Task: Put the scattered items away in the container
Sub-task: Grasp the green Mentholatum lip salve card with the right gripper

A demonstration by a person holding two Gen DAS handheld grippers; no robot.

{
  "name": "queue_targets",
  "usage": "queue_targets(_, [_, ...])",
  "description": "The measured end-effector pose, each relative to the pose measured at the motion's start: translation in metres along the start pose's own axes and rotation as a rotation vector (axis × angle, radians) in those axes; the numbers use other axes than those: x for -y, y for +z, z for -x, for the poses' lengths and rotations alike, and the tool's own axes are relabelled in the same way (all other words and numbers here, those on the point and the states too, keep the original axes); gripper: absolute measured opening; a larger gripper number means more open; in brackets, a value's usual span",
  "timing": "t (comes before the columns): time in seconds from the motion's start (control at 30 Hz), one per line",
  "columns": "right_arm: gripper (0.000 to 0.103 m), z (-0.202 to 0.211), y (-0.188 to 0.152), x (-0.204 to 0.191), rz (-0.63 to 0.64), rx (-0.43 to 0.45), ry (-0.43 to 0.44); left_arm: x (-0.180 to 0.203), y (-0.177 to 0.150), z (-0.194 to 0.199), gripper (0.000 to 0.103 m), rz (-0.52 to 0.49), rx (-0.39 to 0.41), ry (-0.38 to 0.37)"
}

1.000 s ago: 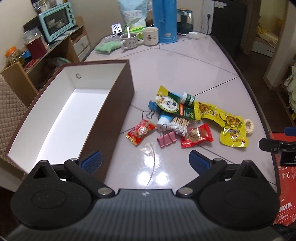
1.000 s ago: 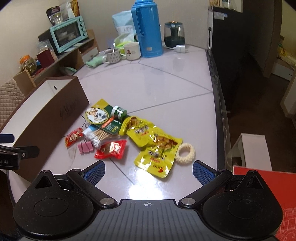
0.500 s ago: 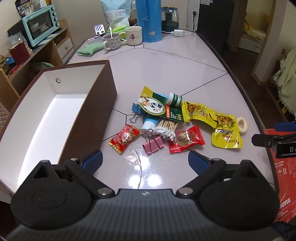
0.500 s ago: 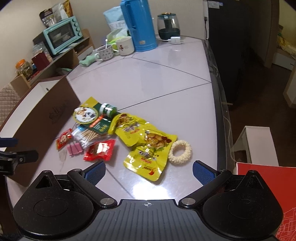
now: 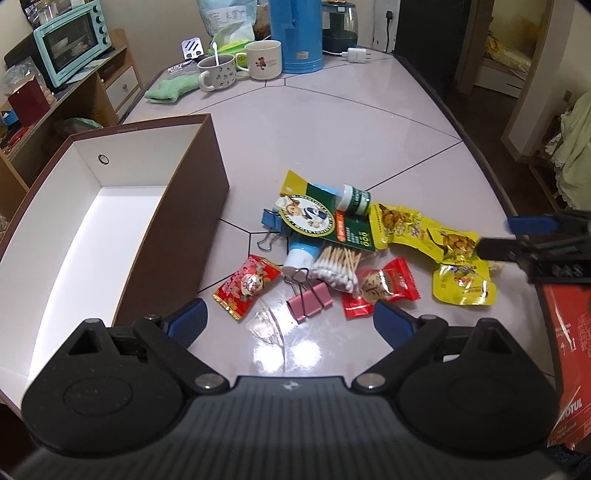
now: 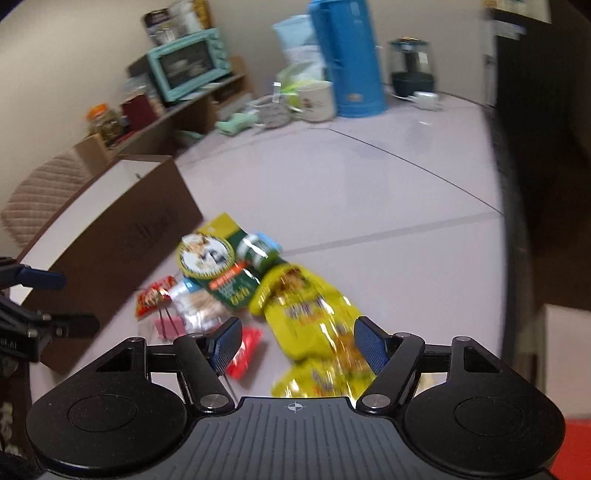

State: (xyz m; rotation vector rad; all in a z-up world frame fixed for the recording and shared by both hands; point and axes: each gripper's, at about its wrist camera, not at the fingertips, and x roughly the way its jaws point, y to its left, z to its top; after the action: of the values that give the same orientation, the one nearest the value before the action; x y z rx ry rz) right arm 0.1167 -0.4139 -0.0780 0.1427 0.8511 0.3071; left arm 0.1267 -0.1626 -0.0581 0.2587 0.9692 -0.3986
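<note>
A brown box with a white inside (image 5: 92, 229) stands empty at the table's left; it also shows in the right wrist view (image 6: 110, 236). A pile lies right of it: a green-yellow packet (image 5: 314, 214), a green-capped bottle (image 5: 352, 201), cotton swabs (image 5: 338, 264), red candies (image 5: 247, 284), a pink clip (image 5: 310, 301), yellow snack pouches (image 5: 436, 243). My left gripper (image 5: 290, 323) is open above the near table edge. My right gripper (image 6: 297, 343) is open, low over the yellow pouches (image 6: 314, 325), one finger on each side.
A blue thermos (image 5: 295, 33), two mugs (image 5: 236, 70), a green cloth (image 5: 170, 90) and a kettle (image 5: 340, 31) stand at the table's far end. A mint toaster oven (image 5: 72, 40) sits on a shelf at left. A red carton (image 5: 570, 354) lies off the right edge.
My right gripper has dropped fast onto the yellow pouches and its jaws have narrowed. My left gripper has shifted slightly closer to the pile.
</note>
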Motion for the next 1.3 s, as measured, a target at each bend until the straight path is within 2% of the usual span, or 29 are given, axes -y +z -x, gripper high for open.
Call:
queue_targets(0.2, [0.07, -0.053, 0.031, 0.005, 0.189, -0.066, 0.168, -0.008, 0.001, -0.014, 0.095, 0.037, -0.038, 0.0])
queue_targets(0.23, [0.069, -0.062, 0.036, 0.005, 0.214, -0.077, 0.191, -0.009, 0.0, -0.017, 0.095, 0.044, -0.047, -0.001])
queue_targets(0.3, [0.058, -0.081, 0.044, 0.006, 0.255, -0.107, 0.232, -0.011, 0.0, -0.022, 0.095, 0.056, -0.062, -0.001])
queue_targets(0.57, [0.058, -0.132, 0.06, 0.008, 0.35, -0.157, 0.324, -0.015, 0.004, -0.041, 0.095, 0.08, -0.105, -0.006])
queue_targets(0.6, [0.055, -0.136, 0.061, 0.007, 0.364, -0.163, 0.335, -0.015, 0.004, -0.043, 0.095, 0.082, -0.11, -0.007])
queue_targets(0.67, [0.041, -0.143, 0.061, 0.007, 0.387, -0.174, 0.354, -0.016, 0.005, -0.047, 0.095, 0.086, -0.12, -0.01])
queue_targets(0.77, [0.04, -0.148, 0.06, 0.005, 0.425, -0.182, 0.357, -0.016, 0.004, -0.052, 0.095, 0.09, -0.134, -0.015])
queue_targets(0.8, [0.035, -0.148, 0.059, 0.005, 0.434, -0.179, 0.357, -0.016, 0.004, -0.054, 0.095, 0.09, -0.137, -0.017])
queue_targets(0.97, [0.03, -0.141, 0.058, 0.005, 0.451, -0.164, 0.386, -0.015, 0.002, -0.059, 0.095, 0.09, -0.145, -0.032])
queue_targets(1.17, [0.03, -0.115, 0.064, -0.002, 0.392, -0.098, 0.423, -0.012, 0.0, -0.061, 0.093, 0.082, -0.141, -0.049])
queue_targets(1.23, [0.03, -0.105, 0.065, -0.003, 0.362, -0.076, 0.429, -0.011, 0.0, -0.062, 0.091, 0.073, -0.135, -0.055])
queue_targets(1.3, [0.03, -0.095, 0.066, -0.002, 0.313, -0.058, 0.43, -0.009, -0.001, -0.065, 0.08, 0.048, -0.125, -0.065])
